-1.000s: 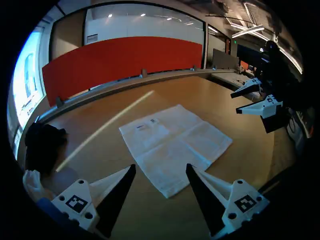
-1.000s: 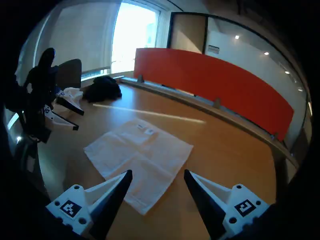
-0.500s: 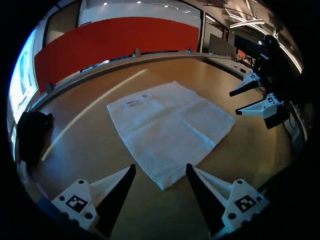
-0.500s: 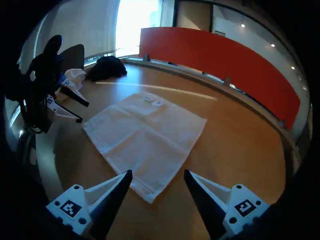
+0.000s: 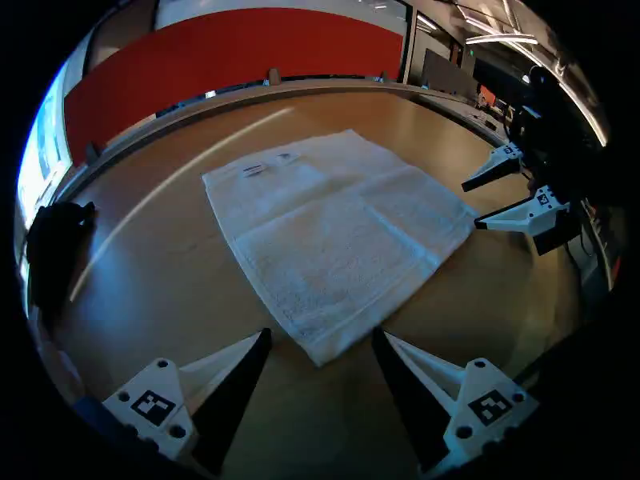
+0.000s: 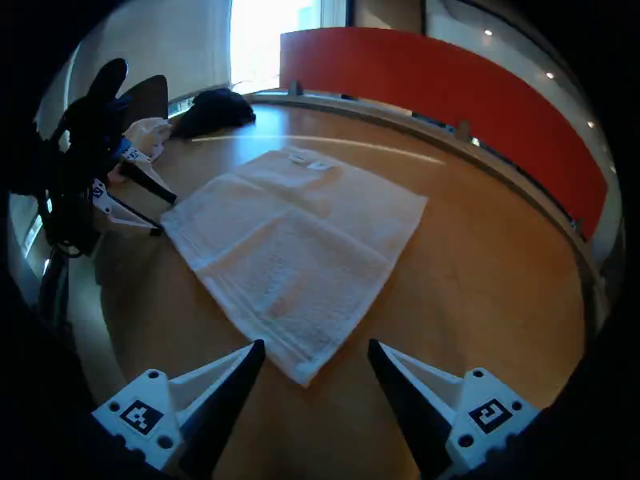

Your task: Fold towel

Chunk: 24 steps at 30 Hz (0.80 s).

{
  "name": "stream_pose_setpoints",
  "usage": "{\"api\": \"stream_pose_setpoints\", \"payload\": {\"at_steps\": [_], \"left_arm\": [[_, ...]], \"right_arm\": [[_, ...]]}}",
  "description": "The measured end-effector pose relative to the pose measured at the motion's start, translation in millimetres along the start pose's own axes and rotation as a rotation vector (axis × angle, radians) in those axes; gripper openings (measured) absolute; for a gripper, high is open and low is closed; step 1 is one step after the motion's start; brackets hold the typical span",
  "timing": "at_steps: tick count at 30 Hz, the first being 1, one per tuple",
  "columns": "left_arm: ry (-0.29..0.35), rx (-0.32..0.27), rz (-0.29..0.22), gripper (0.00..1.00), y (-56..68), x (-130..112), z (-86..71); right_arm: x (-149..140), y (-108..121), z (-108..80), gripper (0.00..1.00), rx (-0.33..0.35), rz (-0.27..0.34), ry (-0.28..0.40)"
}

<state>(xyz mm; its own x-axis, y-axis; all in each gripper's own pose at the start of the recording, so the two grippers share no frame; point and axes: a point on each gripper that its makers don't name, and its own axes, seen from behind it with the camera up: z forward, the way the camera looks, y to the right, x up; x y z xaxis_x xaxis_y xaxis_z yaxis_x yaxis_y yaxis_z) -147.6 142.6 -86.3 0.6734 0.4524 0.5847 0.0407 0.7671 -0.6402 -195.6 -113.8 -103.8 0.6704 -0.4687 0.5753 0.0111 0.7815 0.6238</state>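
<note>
At the far left of the left gripper view, a dark bundle of cloth (image 5: 52, 248) is sitting near the edge of the wooden tabletop (image 5: 160, 264). Toward the middle, the white towel (image 5: 336, 232) is lying flat and spread out on the tabletop. Two small labels (image 5: 268, 164) are showing near its far edge, and its nearest corner is pointing into the gap of the left tool (image 5: 320, 331), whose fingers are standing apart and gripping nothing. Farther right, the right tool (image 5: 472, 206) is being held just beside the towel's right corner, its fingers likewise spread and empty. In the right gripper view, that tool's fingers are framing another towel corner, and a red partition (image 6: 480, 88) is running along the tabletop's far right side.
</note>
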Motion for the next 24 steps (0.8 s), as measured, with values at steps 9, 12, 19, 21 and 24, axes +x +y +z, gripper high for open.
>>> {"api": "stream_pose_setpoints", "payload": {"at_steps": [9, 12, 19, 21, 24], "left_arm": [[0.001, 0.010, 0.041, 0.93, 1.2, -3.2, 1.2], [-0.002, 0.023, 0.056, 0.93, 1.4, -3.5, 1.8], [-0.008, 0.052, 0.023, 0.88, -1.3, -2.0, 1.9], [-0.010, 0.057, 0.021, 0.85, -1.7, -1.9, 2.1], [-0.011, 0.062, 0.019, 0.80, -2.2, -1.2, 2.6]], "right_arm": [[-7.5, -4.4, 4.7, 0.93, 0.029, 0.005, -0.011], [-7.8, -4.6, 4.4, 0.91, 0.032, 0.007, -0.008], [-8.0, -6.8, 4.0, 0.74, 0.039, 0.002, -0.013], [-8.0, -7.6, 4.0, 0.68, 0.040, 0.002, -0.016], [-7.7, -8.3, 4.0, 0.60, 0.041, 0.004, -0.021]]}}
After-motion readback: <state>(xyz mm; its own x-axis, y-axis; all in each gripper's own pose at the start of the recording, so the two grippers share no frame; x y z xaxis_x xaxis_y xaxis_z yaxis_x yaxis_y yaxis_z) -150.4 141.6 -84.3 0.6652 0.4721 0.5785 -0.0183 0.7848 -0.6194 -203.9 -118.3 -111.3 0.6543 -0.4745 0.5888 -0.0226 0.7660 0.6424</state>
